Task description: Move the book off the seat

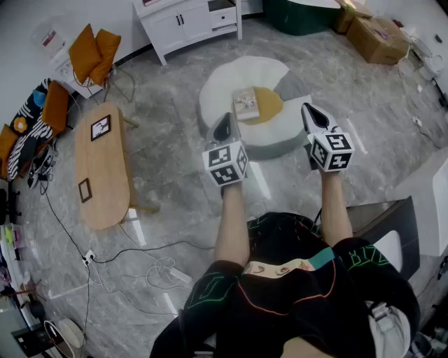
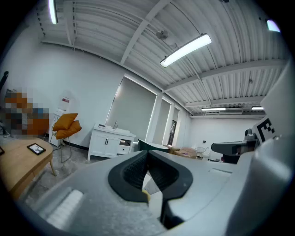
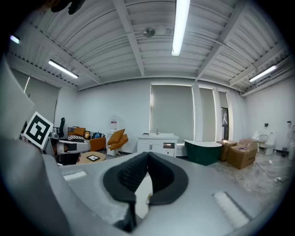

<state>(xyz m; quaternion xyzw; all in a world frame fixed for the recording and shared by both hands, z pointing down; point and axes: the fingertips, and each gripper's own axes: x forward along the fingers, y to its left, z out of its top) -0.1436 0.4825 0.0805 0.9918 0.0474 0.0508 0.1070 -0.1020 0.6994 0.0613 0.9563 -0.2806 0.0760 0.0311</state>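
Note:
A pale book [image 1: 246, 103] lies flat on the round white seat [image 1: 231, 80], partly on its yellow cushion [image 1: 268, 105]. My left gripper [image 1: 225, 131] is held above the seat's near left edge, shut with nothing between its jaws. My right gripper [image 1: 313, 117] hovers over the seat's near right edge, also shut and holding nothing. Both point forward and level, so in the left gripper view the left gripper [image 2: 147, 161] meets tip to tip before the far room, and the right gripper [image 3: 147, 161] does the same in its own view. The book shows in neither gripper view.
A long wooden table [image 1: 101, 168] with a small framed picture [image 1: 101, 127] stands to the left. A white cabinet [image 1: 187, 21] is at the back, cardboard boxes [image 1: 378, 35] at the back right. Cables [image 1: 133, 262] trail over the grey floor on the near left.

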